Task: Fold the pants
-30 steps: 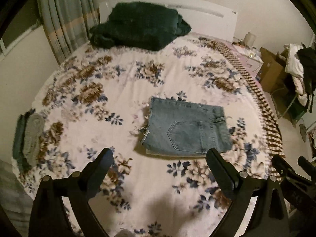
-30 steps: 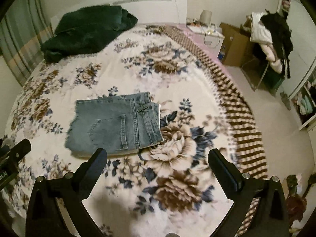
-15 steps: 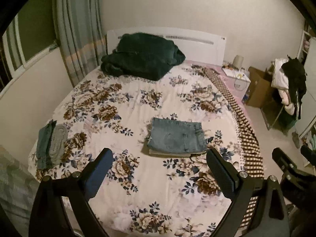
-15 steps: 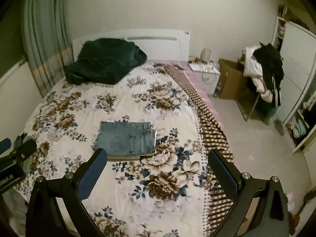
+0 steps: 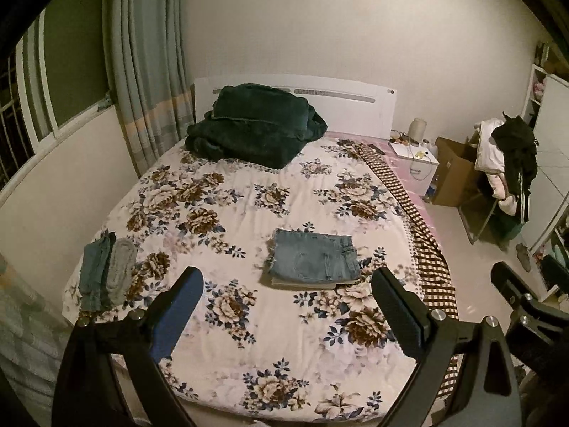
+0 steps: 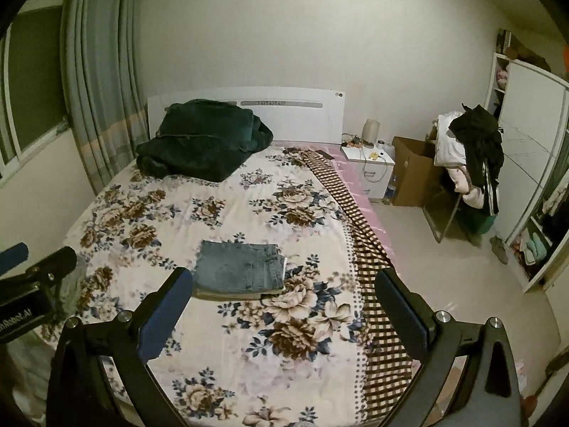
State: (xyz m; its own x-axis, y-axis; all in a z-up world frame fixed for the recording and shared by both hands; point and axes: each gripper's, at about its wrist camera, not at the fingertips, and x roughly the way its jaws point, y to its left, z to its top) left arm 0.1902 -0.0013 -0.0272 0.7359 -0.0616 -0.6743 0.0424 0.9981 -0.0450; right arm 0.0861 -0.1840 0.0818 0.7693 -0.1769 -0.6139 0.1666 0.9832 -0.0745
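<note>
Folded blue denim pants [image 5: 314, 259] lie in a neat rectangle on the floral bedspread [image 5: 249, 199], on top of another folded light garment. They also show in the right wrist view [image 6: 240, 267]. My left gripper [image 5: 286, 306] is open and empty, held back from the bed's foot, well short of the pants. My right gripper [image 6: 284, 306] is open and empty too, also back from the bed. The right gripper's finger shows at the right edge of the left wrist view [image 5: 515, 291].
A dark green blanket [image 5: 252, 124] is heaped by the white headboard. Folded grey-green garments [image 5: 106, 274] lie at the bed's left edge. A checked cloth [image 5: 423, 235] runs along the right edge. A nightstand [image 6: 370, 167], cardboard box [image 6: 412, 170] and clothes-laden chair [image 6: 469, 163] stand at right.
Both grippers have pulled back and up from the bed. The pants now look smaller and farther off, and the whole bed and room show. The pants have not moved.
</note>
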